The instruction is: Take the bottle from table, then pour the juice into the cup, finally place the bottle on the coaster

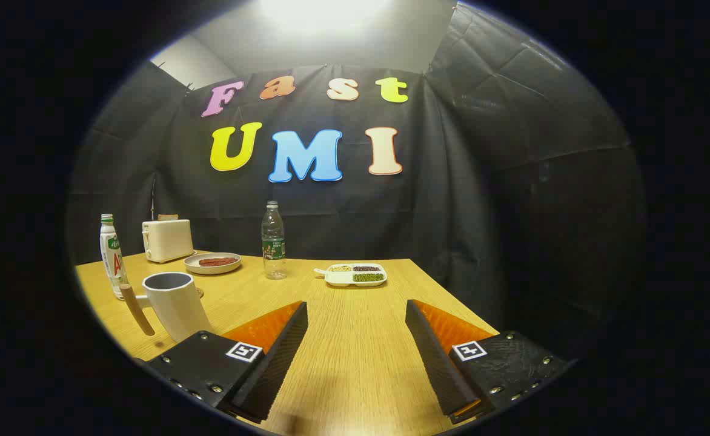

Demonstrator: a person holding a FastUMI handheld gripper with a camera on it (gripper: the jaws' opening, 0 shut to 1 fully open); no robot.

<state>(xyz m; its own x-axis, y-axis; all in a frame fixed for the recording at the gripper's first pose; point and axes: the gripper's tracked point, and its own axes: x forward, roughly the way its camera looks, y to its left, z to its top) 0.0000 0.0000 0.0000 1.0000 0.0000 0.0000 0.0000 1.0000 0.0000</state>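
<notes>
My gripper [356,306] is open above the wooden table [355,363], with only bare tabletop between its fingers. A white bottle [112,257] with a green cap and a red and green label stands upright at the table's left edge, far beyond the left finger. A white cup [173,303] with a wooden handle stands close in front of that bottle, just ahead of the left finger. A small brown edge [199,293] shows behind the cup; what it is cannot be told. A clear plastic bottle [274,241] stands upright near the back middle.
A cream toaster [167,240] sits at the back left, with a shallow plate [212,262] of reddish food beside it. A white divided tray [356,274] of beans lies right of the clear bottle. The table's right edge runs close past the right finger.
</notes>
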